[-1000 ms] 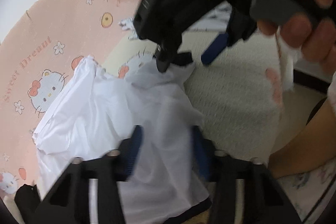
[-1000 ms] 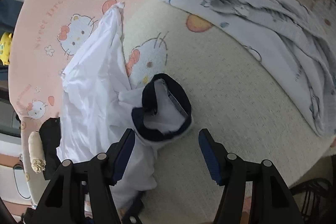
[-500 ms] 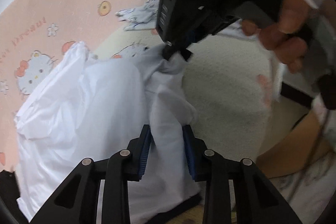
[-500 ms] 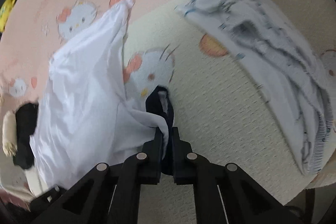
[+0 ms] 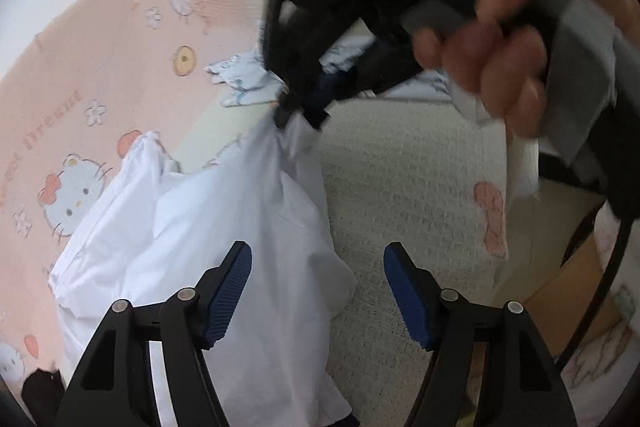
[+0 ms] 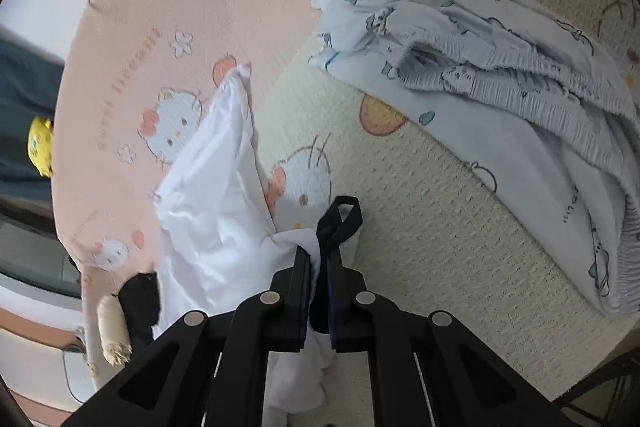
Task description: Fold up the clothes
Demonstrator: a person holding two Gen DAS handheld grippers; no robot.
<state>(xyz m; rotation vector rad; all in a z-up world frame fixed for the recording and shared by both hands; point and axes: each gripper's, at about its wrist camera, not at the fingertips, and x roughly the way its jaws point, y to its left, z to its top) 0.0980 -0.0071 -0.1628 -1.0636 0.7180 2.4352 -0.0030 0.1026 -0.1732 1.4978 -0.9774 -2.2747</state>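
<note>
White shirt (image 6: 212, 187), one patterned garment (image 6: 500, 75), two tools

right claw (image 6: 319, 291) clamped collar (image 6: 340, 223), left claw (image 5: 318, 291) opening

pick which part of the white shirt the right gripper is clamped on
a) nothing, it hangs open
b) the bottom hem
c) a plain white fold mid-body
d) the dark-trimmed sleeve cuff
d: in the right wrist view the right gripper has its pads shut on the navy-trimmed cuff of the white shirt, and the dark band loops out past the fingertips.
</note>
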